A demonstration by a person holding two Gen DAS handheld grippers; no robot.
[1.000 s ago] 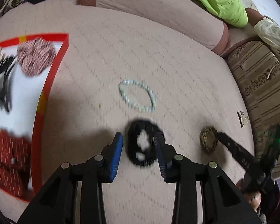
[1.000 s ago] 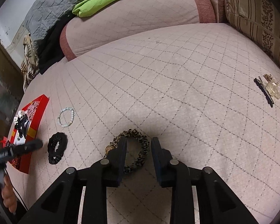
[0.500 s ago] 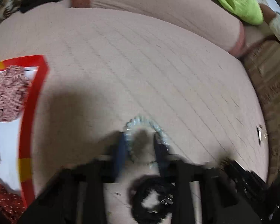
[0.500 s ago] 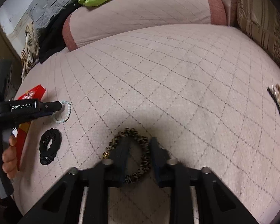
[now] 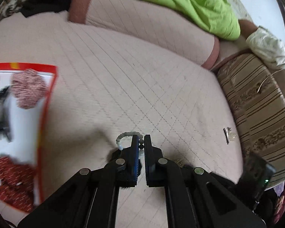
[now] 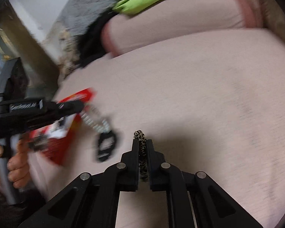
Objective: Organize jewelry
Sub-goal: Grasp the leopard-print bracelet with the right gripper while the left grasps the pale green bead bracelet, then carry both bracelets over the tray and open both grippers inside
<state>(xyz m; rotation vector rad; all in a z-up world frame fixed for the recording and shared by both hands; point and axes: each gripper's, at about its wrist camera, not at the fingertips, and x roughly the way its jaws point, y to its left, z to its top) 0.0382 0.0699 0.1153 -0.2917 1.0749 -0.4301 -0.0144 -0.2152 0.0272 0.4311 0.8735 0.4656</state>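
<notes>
L gripper (image 5: 141, 142) points fwd over the quilted pink bedcover (image 5: 108, 87), jaws pinched nearly together on the pale bead bracelet (image 5: 126, 135); beads loop out to the left of the tips & a couple sit in the slit between the pads. Black scrunchie (image 6: 106, 145) lies on the cover just below/behind the bracelet, mostly hidden under the L fingers in the L wrist view. R gripper (image 6: 142, 144) also aims fwd & low over the cover, jaws clamped on the leopard-print scrunchie (image 6: 141, 136), which is squeezed flat between the pads w/ its end poking past the tips. In the R wrist view the L tool comes in from the left, held by a bare hand (image 6: 15, 163) on its grey handle; white lettering on its black body reads approx "GenRobot.ai", blurred. Red-edged white tray (image 5: 45, 102) sits at left w/ a pink patterned scrunchie (image 5: 27, 91), a red one (image 5: 13, 180) & a black clip, blurred. Small hairpin bits (image 5: 228, 134) lie near the striped cushion (image 5: 260, 117). Green blanket (image 5: 195, 5) at the back.
</notes>
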